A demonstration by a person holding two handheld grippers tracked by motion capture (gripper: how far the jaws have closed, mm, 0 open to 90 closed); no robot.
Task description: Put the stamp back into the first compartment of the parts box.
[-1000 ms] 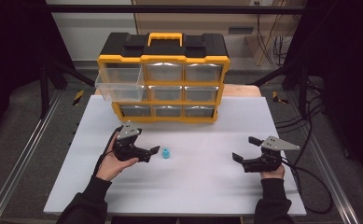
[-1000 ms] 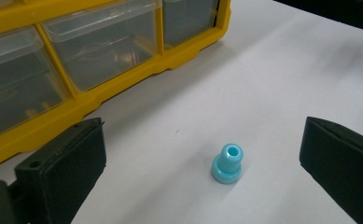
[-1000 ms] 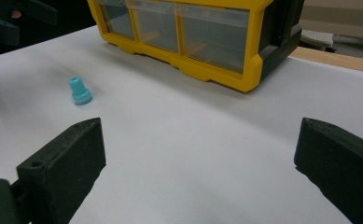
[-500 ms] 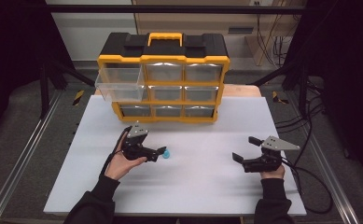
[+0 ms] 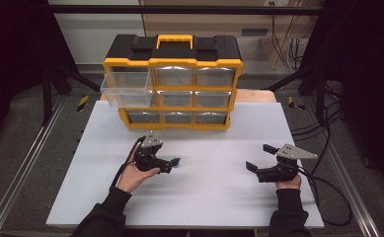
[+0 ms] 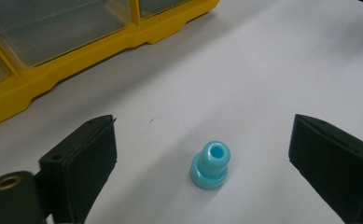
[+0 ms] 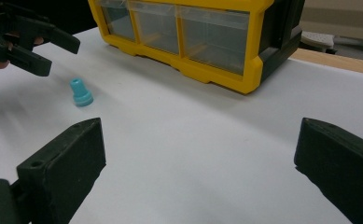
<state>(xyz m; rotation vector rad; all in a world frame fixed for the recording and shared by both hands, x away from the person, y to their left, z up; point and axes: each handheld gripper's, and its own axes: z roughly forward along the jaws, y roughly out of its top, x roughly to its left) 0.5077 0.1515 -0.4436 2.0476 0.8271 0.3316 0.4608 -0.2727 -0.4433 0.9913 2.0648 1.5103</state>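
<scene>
The left gripper (image 6: 202,154), its jaws spread but just closing, straddles the blue peg (image 6: 210,164) untouched mid-table; from above the peg is half hidden. The right gripper (image 5: 259,157) is spread near the right edge.

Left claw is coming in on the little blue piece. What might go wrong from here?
1. The blue piece stands upright on the white table, small and untouched between the jaws of the left claw, which have just been closing. An off-centre squeeze may tip or flick it away.
2. The open drawer juts from the yellow cabinet above the hand's side; lifting could bump it.
</scene>
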